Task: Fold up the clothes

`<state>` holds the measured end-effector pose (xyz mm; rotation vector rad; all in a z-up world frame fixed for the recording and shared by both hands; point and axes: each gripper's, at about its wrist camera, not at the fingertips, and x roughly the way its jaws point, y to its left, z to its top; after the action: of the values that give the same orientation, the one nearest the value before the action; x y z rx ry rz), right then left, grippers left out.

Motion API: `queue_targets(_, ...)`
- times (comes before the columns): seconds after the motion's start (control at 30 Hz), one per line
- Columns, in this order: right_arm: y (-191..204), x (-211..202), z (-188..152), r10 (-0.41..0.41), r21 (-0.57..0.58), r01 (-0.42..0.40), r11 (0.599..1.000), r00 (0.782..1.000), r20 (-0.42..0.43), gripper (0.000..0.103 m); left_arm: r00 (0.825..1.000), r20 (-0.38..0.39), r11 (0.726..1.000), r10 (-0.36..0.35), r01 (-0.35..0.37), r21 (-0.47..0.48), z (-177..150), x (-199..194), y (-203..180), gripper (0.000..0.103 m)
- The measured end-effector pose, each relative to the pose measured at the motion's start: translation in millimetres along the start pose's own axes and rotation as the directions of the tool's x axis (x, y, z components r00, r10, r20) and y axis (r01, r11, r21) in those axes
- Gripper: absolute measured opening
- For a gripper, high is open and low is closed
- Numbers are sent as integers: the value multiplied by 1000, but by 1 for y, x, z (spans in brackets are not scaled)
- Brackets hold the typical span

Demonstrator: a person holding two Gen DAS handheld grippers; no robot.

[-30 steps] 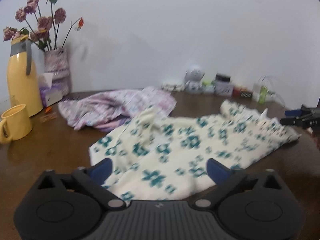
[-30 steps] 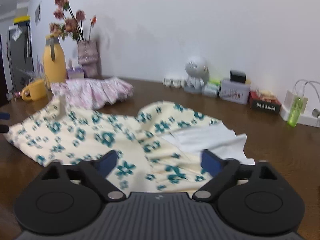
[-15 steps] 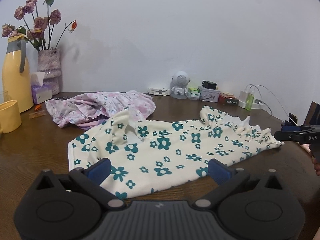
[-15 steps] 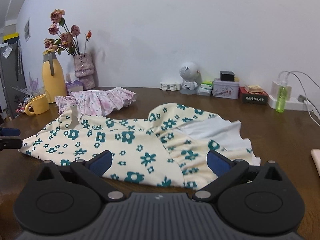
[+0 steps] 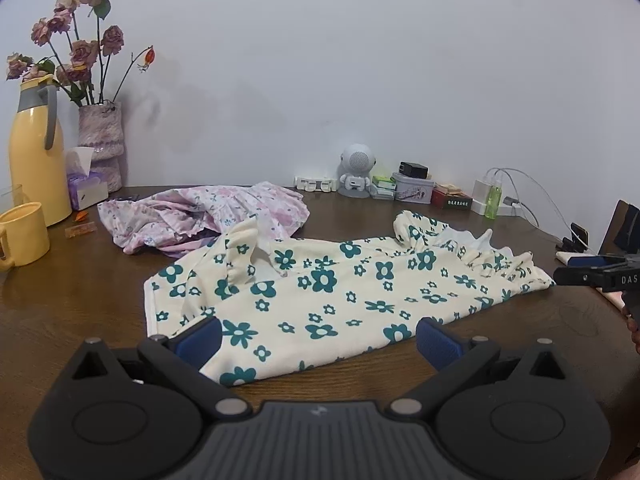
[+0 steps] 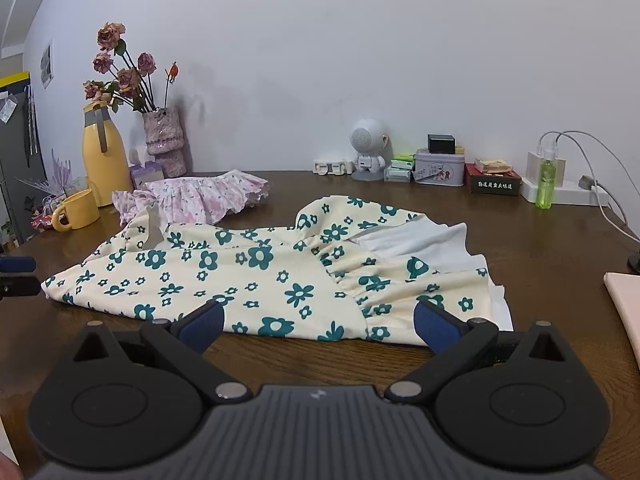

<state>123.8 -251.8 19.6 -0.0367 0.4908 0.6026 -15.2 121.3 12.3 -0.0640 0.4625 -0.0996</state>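
A cream dress with teal flowers [image 5: 320,292] lies spread flat on the brown table [image 5: 72,292]; it also shows in the right wrist view [image 6: 264,276], with its white lining [image 6: 420,236] showing at the ruffled hem. My left gripper [image 5: 318,340] is open and empty, just short of the dress's near edge. My right gripper [image 6: 316,326] is open and empty at the hem end. Each gripper's tip shows at the edge of the other's view. A pink floral garment [image 5: 208,216] lies crumpled behind the dress.
At the left stand a yellow jug [image 5: 34,152], a yellow mug [image 5: 22,236], a tissue box [image 5: 86,190] and a vase of dried roses [image 5: 100,140]. Along the wall are a small robot speaker [image 6: 368,152], tins, boxes, a charger and a green bottle [image 6: 546,180]. A pale pink board [image 6: 626,300] lies at the right.
Both grippers have pulled back from the dress, which now lies flatter and more stretched out on the table. Both stay open.
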Motion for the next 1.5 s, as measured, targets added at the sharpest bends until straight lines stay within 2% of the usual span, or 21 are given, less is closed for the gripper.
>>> queue_targets(0.17, -3, 3, 8, -1, -11, 1, 1000, 1000, 4, 103, 1000, 4, 1000, -2, 2, -1, 4, 4, 2, 103)
queue_targets(0.27, -6, 10, 21, 21, -62, -21, 998, 1000, -9, 103, 1000, -18, 1000, -10, 10, 26, 15, 13, 8, 103)
queue_targets(0.37, -11, 18, 53, 69, -217, -67, 974, 998, 1, 103, 999, -36, 994, 4, 0, 107, 39, 24, 19, 103)
queue_targets(0.47, -11, 41, 99, 92, -444, -96, 891, 995, -31, 103, 997, -73, 978, 33, -17, 208, 72, 44, 31, 103)
queue_targets(0.57, -7, 84, 144, 95, -634, -172, 754, 983, -154, 103, 991, -137, 960, 5, 33, 278, 108, 77, 42, 103)
queue_targets(0.6, -7, 103, 156, 92, -676, -215, 705, 972, -214, 103, 988, -157, 954, -6, 52, 294, 119, 88, 45, 103)
queue_targets(0.63, -6, 121, 167, 87, -692, -253, 676, 960, -266, 103, 984, -175, 948, -18, 73, 310, 126, 99, 48, 102)
queue_targets(0.7, -7, 155, 183, 72, -695, -313, 647, 933, -353, 103, 975, -219, 934, -38, 113, 338, 136, 121, 53, 96)
queue_targets(0.8, -14, 204, 197, 41, -675, -361, 644, 897, -441, 102, 940, -331, 906, -84, 210, 367, 141, 156, 59, 85)
queue_targets(0.83, -16, 218, 198, 21, -680, -365, 636, 889, -457, 102, 924, -370, 896, -95, 241, 372, 140, 166, 60, 84)
queue_targets(0.9, -19, 245, 196, -4, -679, -405, 612, 857, -515, 102, 894, -436, 874, -106, 293, 387, 137, 185, 59, 78)
queue_targets(1.0, -21, 270, 188, -14, -672, -452, 587, 823, -567, 100, 852, -510, 849, -119, 354, 393, 131, 210, 57, 74)
queue_targets(1.1, -25, 290, 184, 24, -614, -503, 608, 785, -619, 92, 814, -569, 846, -114, 380, 374, 126, 232, 62, 64)
queue_targets(1.2, -28, 303, 176, 42, -585, -533, 611, 759, -649, 90, 773, -624, 844, -112, 406, 351, 121, 253, 67, 61)
queue_targets(1.27, -32, 305, 172, 77, -557, -564, 610, 741, -667, 87, 749, -646, 847, -144, 431, 310, 119, 261, 74, 61)
queue_targets(1.33, -35, 309, 170, 106, -529, -585, 615, 726, -680, 84, 737, -657, 855, -156, 435, 284, 118, 267, 80, 60)
queue_targets(1.43, -42, 319, 168, 129, -488, -601, 633, 704, -698, 77, 709, -681, 864, -180, 445, 235, 115, 276, 89, 47)
queue_targets(1.5, -45, 325, 167, 145, -456, -610, 648, 687, -712, 77, 686, -699, 859, -202, 467, 210, 111, 279, 92, 34)
